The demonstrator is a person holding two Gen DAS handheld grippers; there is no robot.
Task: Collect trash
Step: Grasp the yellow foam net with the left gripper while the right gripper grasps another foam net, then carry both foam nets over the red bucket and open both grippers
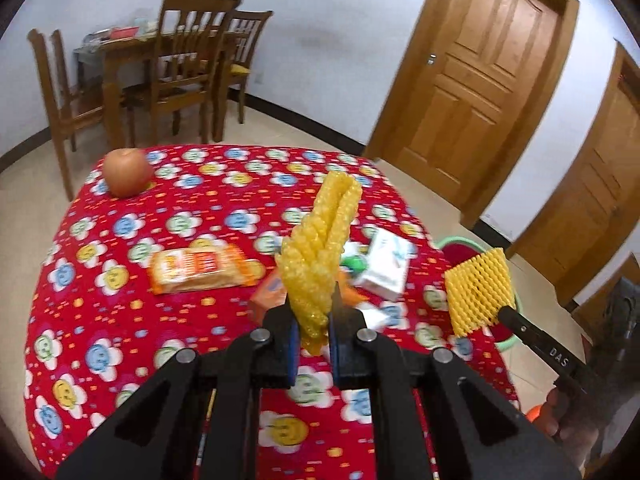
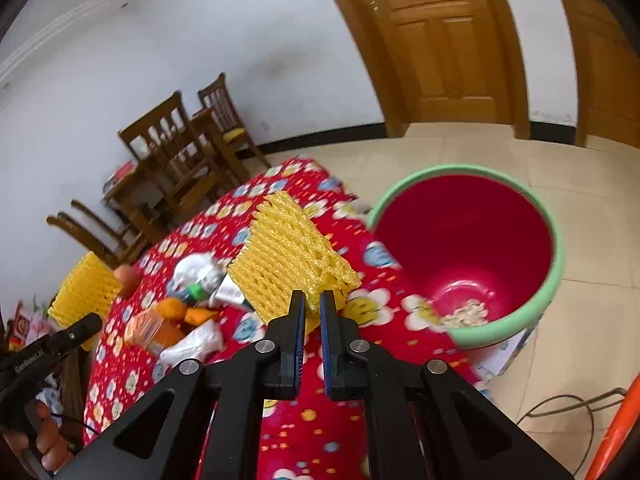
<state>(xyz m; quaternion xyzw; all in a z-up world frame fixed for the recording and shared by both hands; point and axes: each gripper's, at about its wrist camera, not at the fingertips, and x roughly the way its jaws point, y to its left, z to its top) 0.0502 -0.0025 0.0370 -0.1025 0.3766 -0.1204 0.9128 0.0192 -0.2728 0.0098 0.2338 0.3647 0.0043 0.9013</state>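
I am holding one yellow foam net (image 1: 320,256) in my left gripper (image 1: 313,312), its jaws narrowed onto the net's lower end so that the rest is standing up above the desk (image 1: 120,320). My right gripper (image 2: 313,305) is pinching a second yellow foam net (image 2: 288,256) by one corner, jaws nearly together, and that net is hanging in the air over the desk's right edge, just beside the red bin (image 2: 472,240) with the green rim. The bin is standing on the floor against the desk, and some pale scraps (image 2: 468,314) are lying at its bottom; they are blurred and I cannot tell what they are.

More trash is sitting on the red flowered cloth below my left gripper: an orange snack packet (image 1: 200,266) lying flat, a small orange carton (image 1: 268,294) near it, a white box (image 1: 386,266) to the right, and crumpled white plastic (image 2: 192,342) close to the carton. An apple (image 1: 127,177) is resting well apart from these, near the far left corner of the desk.

Beyond the desk, wooden chairs (image 1: 188,64) are grouped around a dining table (image 1: 116,56) by the wall, and wooden doors (image 1: 480,72) are closed on the right.
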